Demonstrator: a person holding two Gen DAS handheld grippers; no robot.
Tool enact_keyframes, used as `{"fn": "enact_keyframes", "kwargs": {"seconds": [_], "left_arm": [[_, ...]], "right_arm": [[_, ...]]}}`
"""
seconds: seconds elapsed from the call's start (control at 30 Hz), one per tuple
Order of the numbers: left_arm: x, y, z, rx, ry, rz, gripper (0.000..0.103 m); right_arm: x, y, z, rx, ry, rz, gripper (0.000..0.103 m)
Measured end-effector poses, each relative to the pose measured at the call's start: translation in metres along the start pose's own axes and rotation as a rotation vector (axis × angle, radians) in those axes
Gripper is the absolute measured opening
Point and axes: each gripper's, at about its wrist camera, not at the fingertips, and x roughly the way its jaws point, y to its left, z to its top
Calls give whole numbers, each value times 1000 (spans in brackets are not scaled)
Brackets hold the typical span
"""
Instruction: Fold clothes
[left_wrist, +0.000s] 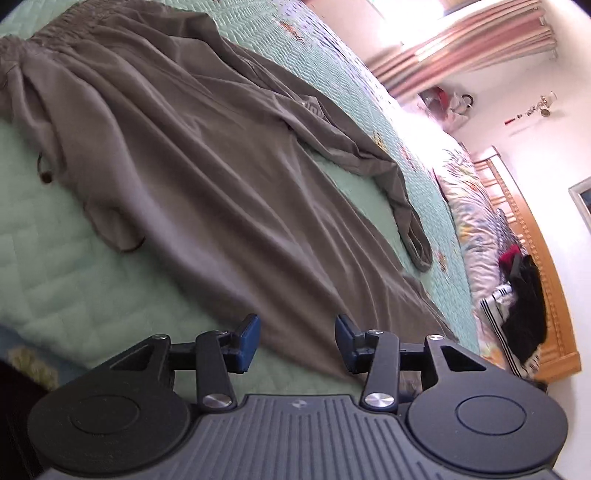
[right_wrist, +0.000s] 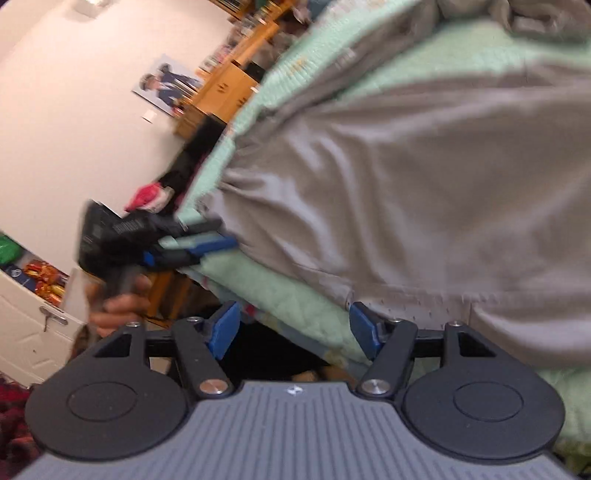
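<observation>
1. While the garment (left_wrist: 207, 177) lies spread on the quilt (left_wrist: 59, 266), waistband far off at the top left of the left view and one leg trailing to the right, you have no fold in it that shows.
2. Your left gripper (left_wrist: 297, 341) hovers over the near hem with its blue pads apart and nothing between them; the cloth lies below, untouched as far as you can see.
3. Seen from the right, that same gripper sits at the hem's left corner by the bed edge, with your hand (right_wrist: 118, 306) under it.
4. Your right gripper (right_wrist: 293, 328) stands wide and empty, just short of the hem (right_wrist: 406, 299), which its right pad nearly meets.
5. Judged from this, everything is left: grip both hem corners, carry them toward the waistband, then fold again.
</observation>
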Motion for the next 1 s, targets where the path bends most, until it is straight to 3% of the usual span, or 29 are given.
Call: {"fn": "enact_keyframes", "kwargs": {"seconds": [0.13,0.2,0.27,0.3,0.37,0.43,0.53,0.67,0.77,0.8,1.0], "left_arm": [[-33,7,7,-23,-114,-4,50],[-47,13,10,-49,-167,2,54],[-61,19,13,-76,-221,8,54],[-66,22,13,-86,-234,10,54],[-75,29,14,-104,-254,15,54],[-85,35,18,-120,-291,15,55],[-101,48,27,-170,-364,2,67],[-108,69,29,-254,-409,63,68],[-105,95,33,-354,-417,90,68],[-104,104,35,-381,-421,94,68],[-92,122,56,-400,-456,132,67]], "right_arm": [[11,10,26,11,-120,106,72],[33,8,32,16,-130,136,74],[69,-1,28,53,-58,130,74],[90,-6,21,78,20,95,73],[105,11,9,-38,70,55,70],[108,27,11,-60,133,87,71],[99,45,25,-75,71,141,71],[106,45,38,-40,-11,167,75],[127,27,29,23,60,96,74],[128,24,25,20,41,106,74],[113,16,26,111,2,174,74]]}}
